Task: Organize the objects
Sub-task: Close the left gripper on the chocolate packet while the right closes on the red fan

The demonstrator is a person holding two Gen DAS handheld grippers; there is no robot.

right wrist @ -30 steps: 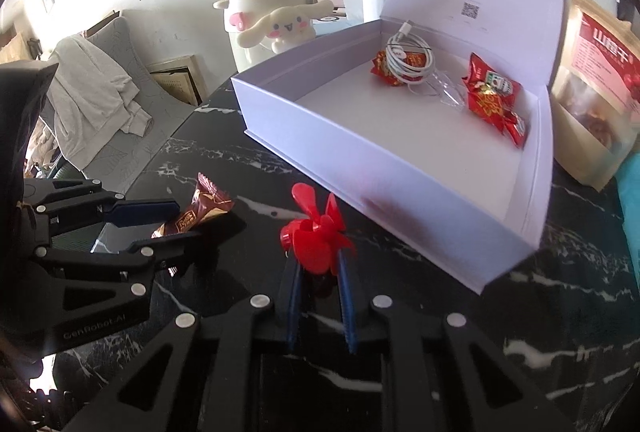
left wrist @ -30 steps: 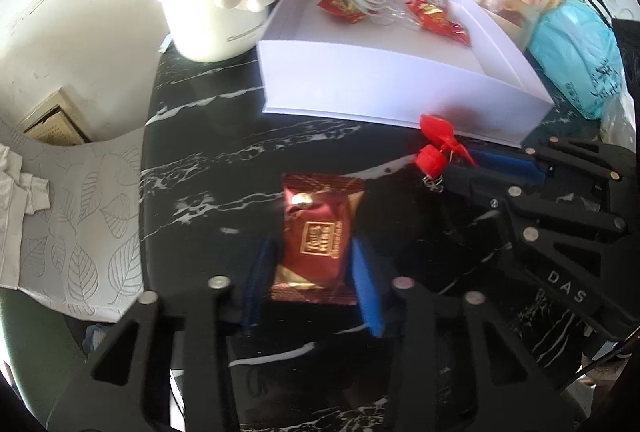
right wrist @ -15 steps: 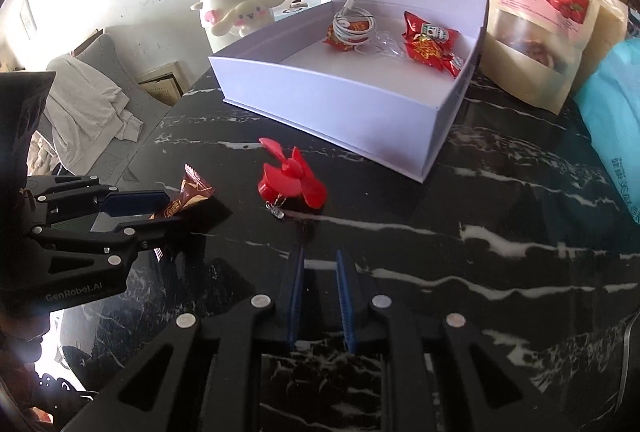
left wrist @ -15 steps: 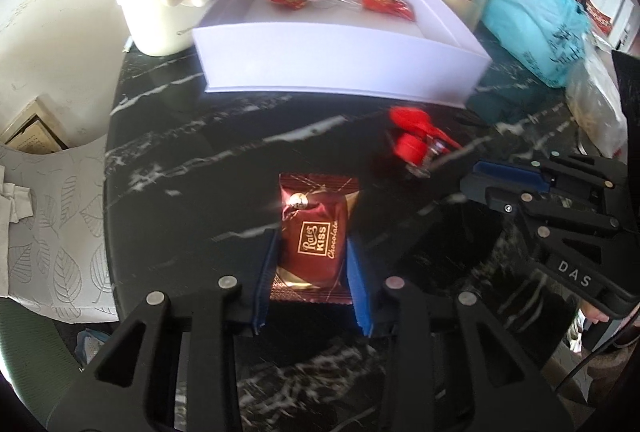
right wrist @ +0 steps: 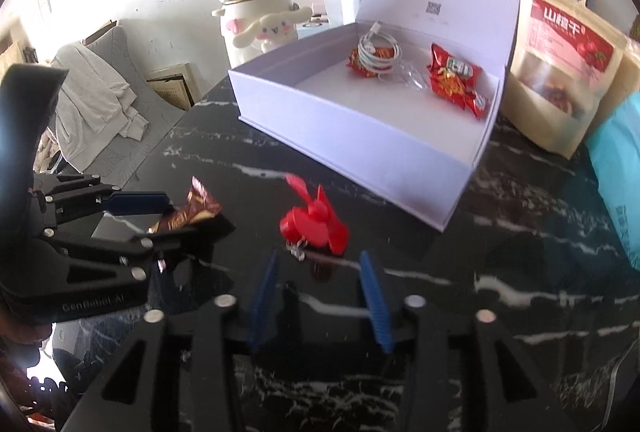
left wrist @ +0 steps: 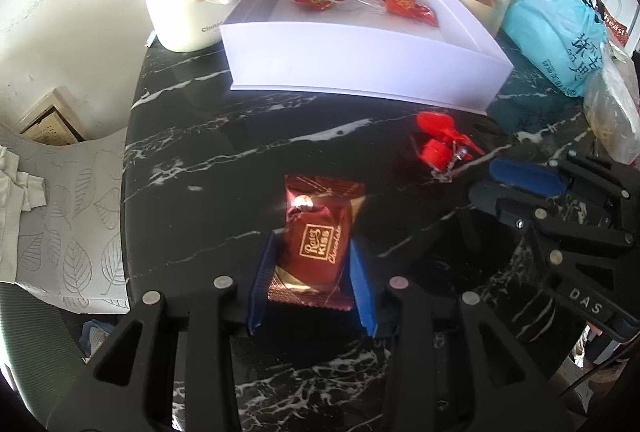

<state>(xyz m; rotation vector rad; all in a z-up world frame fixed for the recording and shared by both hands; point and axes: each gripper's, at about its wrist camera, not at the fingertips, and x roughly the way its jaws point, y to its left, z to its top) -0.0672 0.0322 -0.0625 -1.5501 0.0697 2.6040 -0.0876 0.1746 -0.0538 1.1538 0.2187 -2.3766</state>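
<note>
1. My left gripper (left wrist: 312,276) has the chocolate (left wrist: 318,244) between its blue pads, which press on the wrapper's sides; the jaws are easing apart.
2. The chocolate lies on the black marble table (left wrist: 224,160), well short of the box (left wrist: 360,60).
3. My right gripper (right wrist: 318,296) is spreading, with nothing between its pads.
4. The red fan (right wrist: 314,222) sits on the table just ahead of those pads, between them and the box.
5. In the open white box lie a cable (right wrist: 376,52) and two red snack packets (right wrist: 454,78).
</note>
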